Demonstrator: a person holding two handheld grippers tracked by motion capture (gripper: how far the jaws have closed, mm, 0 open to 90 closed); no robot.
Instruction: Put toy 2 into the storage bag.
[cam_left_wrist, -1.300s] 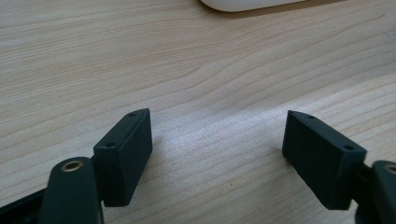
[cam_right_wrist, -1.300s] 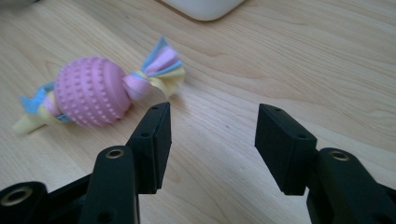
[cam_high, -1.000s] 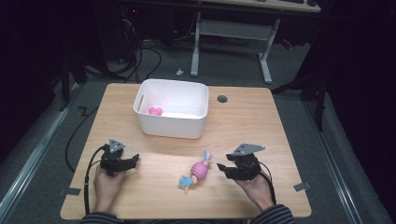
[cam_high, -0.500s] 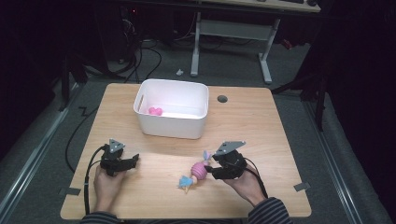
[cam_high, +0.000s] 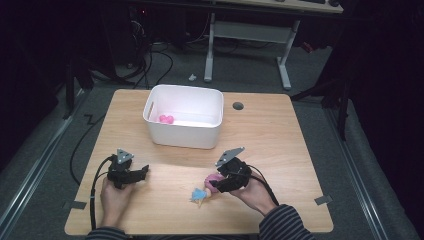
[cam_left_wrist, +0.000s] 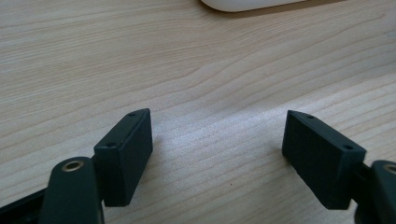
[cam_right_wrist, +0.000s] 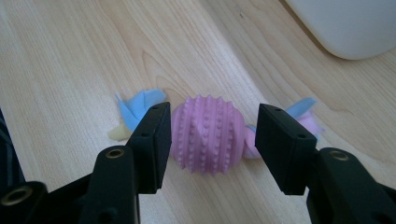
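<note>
Right gripper view is showing the right claw (cam_right_wrist: 210, 135) closing around the pink knobbed candy-shaped toy (cam_right_wrist: 208, 134) lying on the desk (cam_high: 300, 145); its jaws are hugging the toy's middle, pinching it. Next move, I judge, is lifting it toward the white bin (cam_high: 184, 135), clearing the near rim. Left claw (cam_left_wrist: 217, 154) is resting spread and empty, leaving open desk between.

A tub (cam_high: 185, 125) sits near the worktop's (cam_high: 300, 150) far edge with two small balls (cam_high: 165, 119) in it. A candy-shaped toy (cam_high: 207, 187) lies near the front edge, between the right claw's (cam_high: 216, 186) jaws; the left claw (cam_high: 142, 172) rests toward the front left corner.
</note>
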